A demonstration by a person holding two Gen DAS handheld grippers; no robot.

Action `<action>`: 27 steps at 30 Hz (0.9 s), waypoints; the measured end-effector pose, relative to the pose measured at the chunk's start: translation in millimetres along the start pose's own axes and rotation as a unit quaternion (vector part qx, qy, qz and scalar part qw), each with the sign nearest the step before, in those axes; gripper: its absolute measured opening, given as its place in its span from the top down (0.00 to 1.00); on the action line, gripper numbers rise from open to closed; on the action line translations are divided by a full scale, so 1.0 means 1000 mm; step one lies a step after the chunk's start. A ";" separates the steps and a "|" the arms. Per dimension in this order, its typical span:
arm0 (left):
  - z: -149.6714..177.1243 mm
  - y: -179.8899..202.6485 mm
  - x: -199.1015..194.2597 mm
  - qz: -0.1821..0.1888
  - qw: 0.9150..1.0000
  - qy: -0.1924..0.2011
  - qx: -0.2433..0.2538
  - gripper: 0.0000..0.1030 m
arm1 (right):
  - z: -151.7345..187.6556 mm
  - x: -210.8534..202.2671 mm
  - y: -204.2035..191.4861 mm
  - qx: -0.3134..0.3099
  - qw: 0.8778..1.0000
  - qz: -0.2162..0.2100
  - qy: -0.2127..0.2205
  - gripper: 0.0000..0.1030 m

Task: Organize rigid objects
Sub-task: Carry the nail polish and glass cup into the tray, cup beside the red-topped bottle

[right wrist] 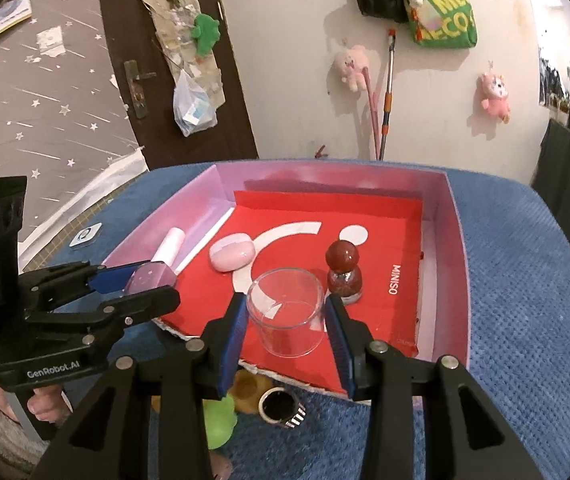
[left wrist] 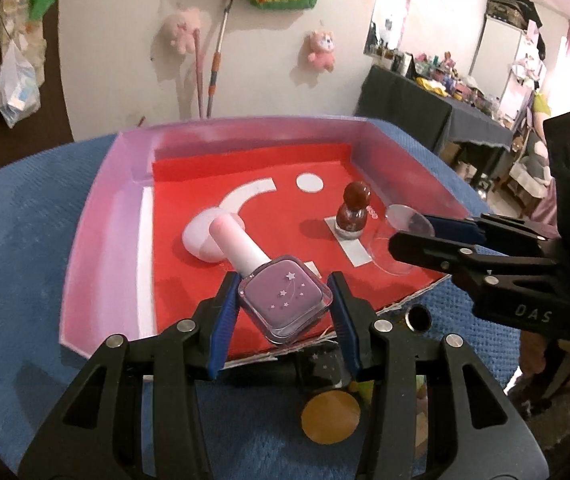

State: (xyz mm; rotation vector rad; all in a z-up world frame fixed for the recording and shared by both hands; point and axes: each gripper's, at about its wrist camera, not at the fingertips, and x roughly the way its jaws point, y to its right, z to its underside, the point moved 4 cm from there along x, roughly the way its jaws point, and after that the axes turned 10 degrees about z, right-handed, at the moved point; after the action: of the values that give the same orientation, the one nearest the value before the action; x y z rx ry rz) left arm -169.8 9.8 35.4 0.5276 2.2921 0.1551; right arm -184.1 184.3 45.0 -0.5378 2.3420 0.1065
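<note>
My left gripper (left wrist: 284,292) is shut on a purple nail polish bottle (left wrist: 285,304) with a pale pink cap, tilted above the near edge of the red-floored box (left wrist: 101,240). The right wrist view shows that bottle (right wrist: 151,278) in the left gripper (right wrist: 153,282) at the left. My right gripper (right wrist: 285,308) is shut on a clear glass cup (right wrist: 285,312) over the box's (right wrist: 455,220) front edge. The left wrist view has the right gripper (left wrist: 411,230) and the cup (left wrist: 401,216) at the right. Inside the box stand a red-brown bottle (right wrist: 343,272) and a pink oval case (right wrist: 232,256).
The box sits on a blue cloth (right wrist: 525,280). In front of it lie a wristwatch (right wrist: 281,408), a green object (right wrist: 221,420) and a gold disc (left wrist: 331,416). A wall with plush toys and a door is behind. A person's hand (right wrist: 45,404) holds the left gripper's handle.
</note>
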 end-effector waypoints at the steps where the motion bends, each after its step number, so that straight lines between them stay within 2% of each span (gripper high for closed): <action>1: 0.000 -0.001 0.004 0.003 1.000 -0.006 -0.002 0.59 | 0.001 0.004 0.000 0.000 1.000 0.000 -0.004 0.59; 12: -0.003 -0.022 0.042 0.019 0.998 -0.055 -0.030 0.59 | 0.002 0.042 0.008 0.003 0.999 0.014 -0.040 0.59; 27: -0.011 -0.041 0.062 -0.003 0.997 -0.062 -0.041 0.59 | -0.006 0.063 0.011 0.002 0.998 0.035 -0.043 0.59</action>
State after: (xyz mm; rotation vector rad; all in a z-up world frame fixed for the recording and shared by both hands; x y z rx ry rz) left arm -229.4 -0.7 -8.6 0.4748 2.1568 0.2057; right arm -233.6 171.2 6.4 -0.4398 2.2767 0.1542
